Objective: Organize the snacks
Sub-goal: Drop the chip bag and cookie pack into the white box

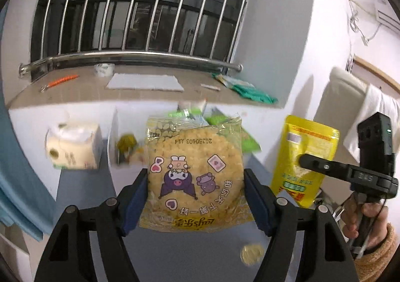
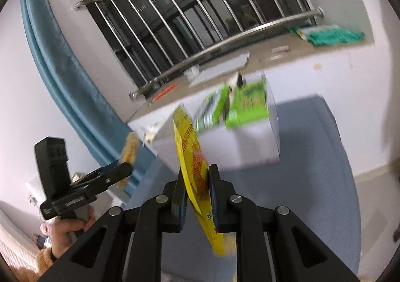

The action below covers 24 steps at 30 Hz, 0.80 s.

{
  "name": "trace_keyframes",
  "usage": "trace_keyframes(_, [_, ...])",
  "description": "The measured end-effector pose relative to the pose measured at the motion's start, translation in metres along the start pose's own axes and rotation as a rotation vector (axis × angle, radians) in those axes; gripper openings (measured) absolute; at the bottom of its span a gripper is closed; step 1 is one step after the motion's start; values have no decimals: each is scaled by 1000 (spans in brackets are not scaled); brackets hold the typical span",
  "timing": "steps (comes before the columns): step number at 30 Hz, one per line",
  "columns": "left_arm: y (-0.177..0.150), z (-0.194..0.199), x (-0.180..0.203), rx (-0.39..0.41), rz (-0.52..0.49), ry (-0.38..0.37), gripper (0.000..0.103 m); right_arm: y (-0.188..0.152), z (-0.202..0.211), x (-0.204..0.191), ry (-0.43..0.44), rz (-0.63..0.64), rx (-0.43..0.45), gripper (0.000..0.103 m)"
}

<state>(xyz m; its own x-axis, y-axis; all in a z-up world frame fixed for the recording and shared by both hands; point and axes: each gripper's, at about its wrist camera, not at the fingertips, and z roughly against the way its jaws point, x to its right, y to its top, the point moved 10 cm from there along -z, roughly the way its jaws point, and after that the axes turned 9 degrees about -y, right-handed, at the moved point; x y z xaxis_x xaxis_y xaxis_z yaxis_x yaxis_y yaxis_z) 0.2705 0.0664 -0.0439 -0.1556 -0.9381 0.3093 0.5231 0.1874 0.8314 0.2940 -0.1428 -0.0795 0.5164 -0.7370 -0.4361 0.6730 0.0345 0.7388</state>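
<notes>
Tissue pack [image 1: 75, 147]: far left on the blue surface [image 1: 82, 189], by the wall.
Left claw [image 1: 195, 189]: clamped on the corn-puff packet [image 1: 195, 169], held in the air in front of the white box [image 2: 250, 142].
White box: holds green packets [image 2: 240, 109].
Right claw [image 2: 196, 194]: clenched on the yellow pouch [image 2: 192, 164], held upright, edge-on, to the right of the corn-puff packet.

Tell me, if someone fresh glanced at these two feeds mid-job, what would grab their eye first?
Probably the round corn snack pack with cartoon figures, held front and centre in the left gripper. Next, the bright yellow pouch pinched edge-on in the right gripper, raised above the blue surface. Behind both sits the white box holding green packets, under the barred window.
</notes>
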Motion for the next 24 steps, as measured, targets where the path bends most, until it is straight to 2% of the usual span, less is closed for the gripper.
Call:
trace_keyframes(5, [59,-46,-38,-16,8,65,77,70,-51,-6,-41,45,-9,17])
trace_keyframes(8, [78,-69,-59,-46,13,91,77,103,-91,-7,-92,70,-49,17])
trace_keyframes(14, [75,-104,-71,-114,16,102,78,111,-152,0,-172,84,-158,17])
trace_keyframes(15, [71,-108,-74,-130,22,110,85,110,-161,-2,-178,90,-170,17])
trace_keyframes(16, [68,-115,-80,-152,30,126,99,109,-166,-3,-181,92,-177,17])
trace_keyframes(17, [67,-119,-83,-165,36,134,103,107,-172,-5,-179,94,-187,17])
trace_keyframes(19, [61,-122,-87,-181,34,145,103,106,-183,-9,-171,96,-209,19])
trace_keyframes(20, [59,-122,-88,-189,29,149,103,108,-188,-11,-174,91,-215,35])
trace_keyframes(21, [58,-121,-88,-194,23,155,103,109,-190,-12,-180,82,-219,64])
trace_keyframes(23, [56,-118,-88,-194,8,161,103,115,-187,-12,-191,71,-197,92])
trace_keyframes(24, [56,-116,-87,-194,0,165,103,118,-184,-13,-193,71,-170,92])
